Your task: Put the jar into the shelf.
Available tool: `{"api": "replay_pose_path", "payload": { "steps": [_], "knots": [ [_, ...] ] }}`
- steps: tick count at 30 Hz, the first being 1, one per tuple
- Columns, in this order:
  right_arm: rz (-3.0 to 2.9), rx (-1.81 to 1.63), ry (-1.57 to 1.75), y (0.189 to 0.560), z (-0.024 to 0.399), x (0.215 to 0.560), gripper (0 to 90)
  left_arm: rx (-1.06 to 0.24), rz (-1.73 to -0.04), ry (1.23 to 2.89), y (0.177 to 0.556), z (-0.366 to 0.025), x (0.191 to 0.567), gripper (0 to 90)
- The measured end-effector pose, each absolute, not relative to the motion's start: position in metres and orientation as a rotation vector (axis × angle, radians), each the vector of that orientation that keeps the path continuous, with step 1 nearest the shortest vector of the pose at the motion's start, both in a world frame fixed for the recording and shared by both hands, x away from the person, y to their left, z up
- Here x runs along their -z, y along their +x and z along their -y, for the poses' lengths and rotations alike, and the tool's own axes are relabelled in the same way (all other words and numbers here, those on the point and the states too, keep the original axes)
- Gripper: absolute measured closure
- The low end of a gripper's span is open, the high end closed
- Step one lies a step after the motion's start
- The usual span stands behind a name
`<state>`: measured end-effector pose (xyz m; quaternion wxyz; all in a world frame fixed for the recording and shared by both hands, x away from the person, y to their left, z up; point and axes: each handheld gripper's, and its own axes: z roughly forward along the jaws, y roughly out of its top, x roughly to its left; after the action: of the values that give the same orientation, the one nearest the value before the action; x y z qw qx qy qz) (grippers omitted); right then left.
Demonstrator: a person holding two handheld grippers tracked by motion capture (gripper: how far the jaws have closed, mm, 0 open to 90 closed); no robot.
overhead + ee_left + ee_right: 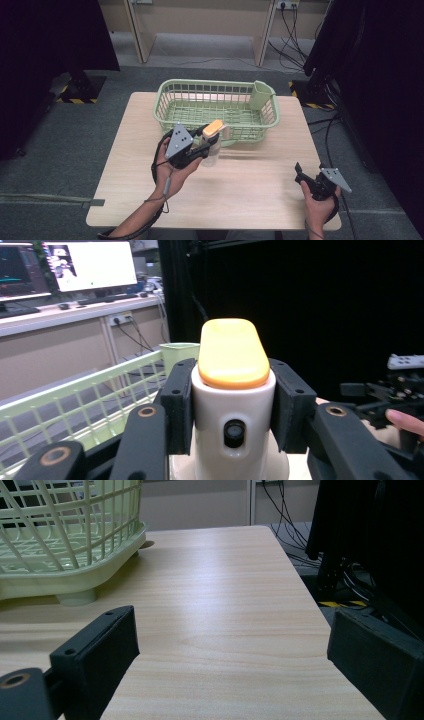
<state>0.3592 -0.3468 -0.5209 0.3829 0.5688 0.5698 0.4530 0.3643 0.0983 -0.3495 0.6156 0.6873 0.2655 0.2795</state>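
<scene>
Bottle (pixel 233 415), white w/ an orange cap (pixel 233 352), sits upright between the jaws of the left hand-held gripper (pixel 233 412); both black pads press on its shoulders just below the cap, so the grip is closed on it. A small dark round port shows on the bottle's front, mid-body. In the high view the bottle (pixel 212 150) is held up off the table (pixel 240 195), just in front of the near wall of the green basket (pixel 170 100), cap roughly level w/ the basket rim. Its lower body looks pale or clear there, but the pic is too soft to say which. The left hand (pixel 172 172) wraps the gripper body from below, grey three-cornered plate on top, cable looping off the wrist.

Basket is a light-green wire-mesh type, at the far-centre of the table, w/ a small green cup compartment (pixel 261 95) at its far right corner. The inside looks bare as far as the mesh lets one see.

Right hand-held gripper (pixel 298 171) is near the table's front right corner, well apart from bottle and basket. Its jaws stand wide w/ nothing but table between them; in the right gripper view they point level across the wood toward the basket's foot (pixel 75 597).
</scene>
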Motion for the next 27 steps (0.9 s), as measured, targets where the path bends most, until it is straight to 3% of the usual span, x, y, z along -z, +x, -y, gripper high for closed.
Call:
{"api": "replay_pose_path", "payload": {
  "steps": [27],
  "knots": [
    [-1.452, -1.16, 1.456, 0.359, 0.347, 0.521, 6.4, -0.788, -0.772, 1.512, 0.424, -0.132, 0.308, 58.0]
  ]
}}
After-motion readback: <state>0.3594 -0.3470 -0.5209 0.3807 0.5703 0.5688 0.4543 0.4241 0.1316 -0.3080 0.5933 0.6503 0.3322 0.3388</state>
